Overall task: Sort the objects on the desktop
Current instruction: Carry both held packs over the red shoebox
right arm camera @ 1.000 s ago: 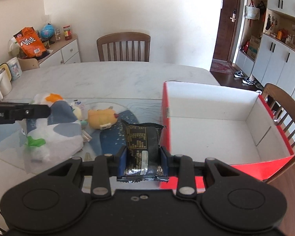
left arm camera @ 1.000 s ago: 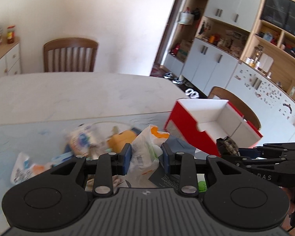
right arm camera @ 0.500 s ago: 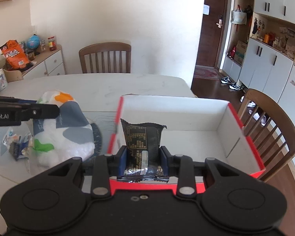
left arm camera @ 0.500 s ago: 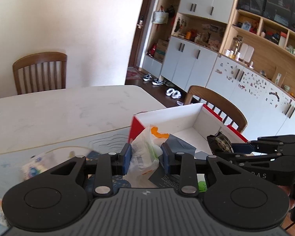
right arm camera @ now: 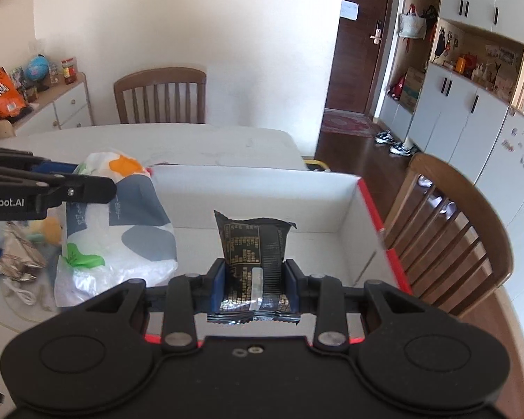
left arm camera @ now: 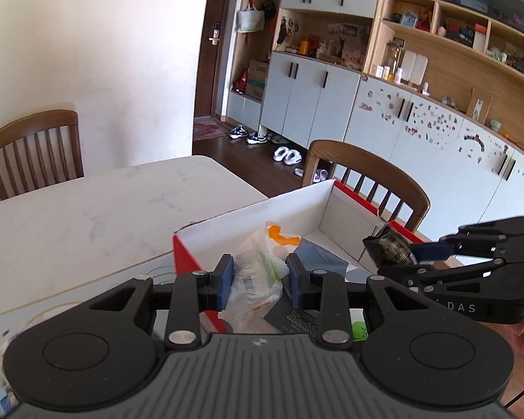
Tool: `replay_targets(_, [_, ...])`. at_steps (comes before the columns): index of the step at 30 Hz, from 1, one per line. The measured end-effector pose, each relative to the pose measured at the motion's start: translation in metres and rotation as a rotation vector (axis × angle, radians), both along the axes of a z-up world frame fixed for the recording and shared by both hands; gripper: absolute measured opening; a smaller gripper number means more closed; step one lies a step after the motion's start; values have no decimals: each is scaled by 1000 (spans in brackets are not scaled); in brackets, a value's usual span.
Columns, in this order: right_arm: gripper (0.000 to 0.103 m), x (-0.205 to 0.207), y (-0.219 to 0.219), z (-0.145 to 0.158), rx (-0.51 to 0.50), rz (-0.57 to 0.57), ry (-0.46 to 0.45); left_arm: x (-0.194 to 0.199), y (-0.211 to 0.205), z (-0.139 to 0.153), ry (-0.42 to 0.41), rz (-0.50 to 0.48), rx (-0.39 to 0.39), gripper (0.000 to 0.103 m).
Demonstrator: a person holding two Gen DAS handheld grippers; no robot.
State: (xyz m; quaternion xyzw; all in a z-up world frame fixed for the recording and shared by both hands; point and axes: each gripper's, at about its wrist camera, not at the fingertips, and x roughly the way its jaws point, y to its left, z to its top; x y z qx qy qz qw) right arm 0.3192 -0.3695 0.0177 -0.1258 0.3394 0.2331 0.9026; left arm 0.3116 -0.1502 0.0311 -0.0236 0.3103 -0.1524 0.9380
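Red-and-white cardboard box point(right arm camera: 262, 188) sits open on the marble table point(left arm camera: 87, 209), both grippers over it. Left gripper point(left arm camera: 258, 279) is clamped on a crinkly plastic bag point(left arm camera: 258, 265) printed with orange, green and grey patches; in the right wrist view the bag point(right arm camera: 118, 230) hangs over the box's left wall, partly above the interior, partly above the table. Right gripper point(right arm camera: 255, 281) is closed on a black snack packet point(right arm camera: 255, 244) with gold print, pads pressing its two sides, packet upright above the box floor near the front wall. In the left wrist view that packet point(left arm camera: 391, 248) sits at the right gripper's tips over the box's right side. Loose wrappers and a cable point(right arm camera: 17, 272) lie on the table left of the box. Wooden chair point(right arm camera: 447, 230) stands just beside the box's right side.
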Motion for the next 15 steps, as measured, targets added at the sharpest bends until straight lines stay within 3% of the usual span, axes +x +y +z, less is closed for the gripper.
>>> replay_targets(8, [34,29,-9,-8,-45,-5,2,34,-26,-17,34,-58,45,31])
replay_targets(15, [34,54,-15,-26,-50,-13,81,64,-45,-32,76,-106,112,31])
